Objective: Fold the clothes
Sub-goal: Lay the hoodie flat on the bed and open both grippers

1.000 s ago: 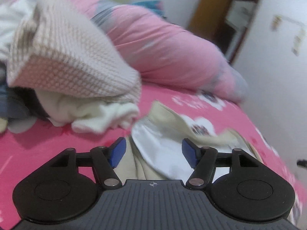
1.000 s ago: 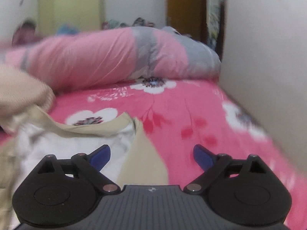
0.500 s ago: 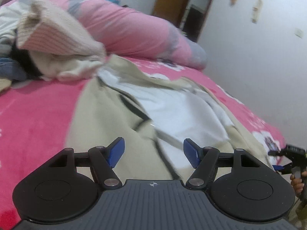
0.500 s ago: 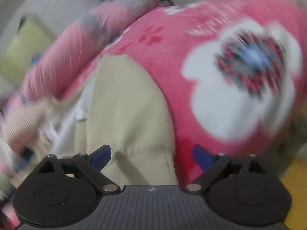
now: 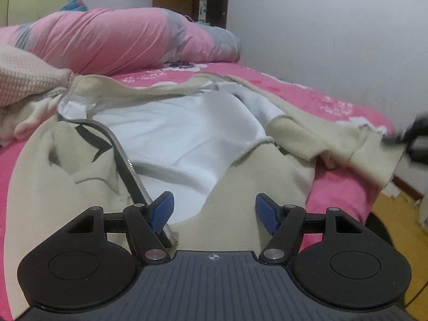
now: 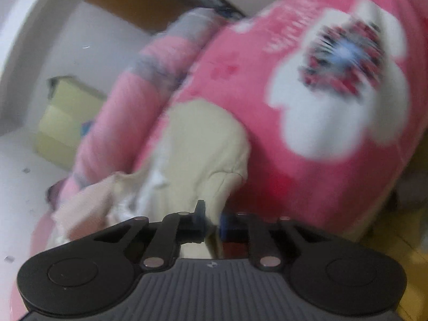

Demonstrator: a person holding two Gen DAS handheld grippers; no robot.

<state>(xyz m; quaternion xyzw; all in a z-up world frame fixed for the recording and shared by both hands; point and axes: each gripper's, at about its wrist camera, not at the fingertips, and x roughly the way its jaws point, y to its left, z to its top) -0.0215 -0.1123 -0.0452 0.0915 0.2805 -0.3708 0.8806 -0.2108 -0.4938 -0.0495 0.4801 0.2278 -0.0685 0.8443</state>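
A beige zip jacket (image 5: 80, 160) with white lining lies open on the pink flowered bed sheet (image 5: 334, 187). My left gripper (image 5: 215, 214) hovers open over the jacket's hem; the zipper edge runs past its left fingertip (image 5: 161, 211), and no pad presses the cloth. My right gripper (image 5: 413, 139) shows as a dark blur at the sleeve cuff (image 5: 369, 155) by the bed's right edge. In the blurred right wrist view the right gripper (image 6: 212, 222) has its jaws closing, nearly together, with beige jacket (image 6: 203, 144) cloth pinched between them.
A rolled pink and grey duvet (image 5: 120, 42) lies across the far end of the bed. A pile of knitted pink-white clothes (image 5: 24, 80) sits at the left. A white wall (image 5: 321, 26) borders the bed's far side, with yellow floor (image 5: 401, 214) below the right edge.
The left gripper pulled back to the jacket's hem, still open. The right gripper rolled, swung to the sleeve at the bed's edge, and its jaws went from wide open to nearly together on the cloth.
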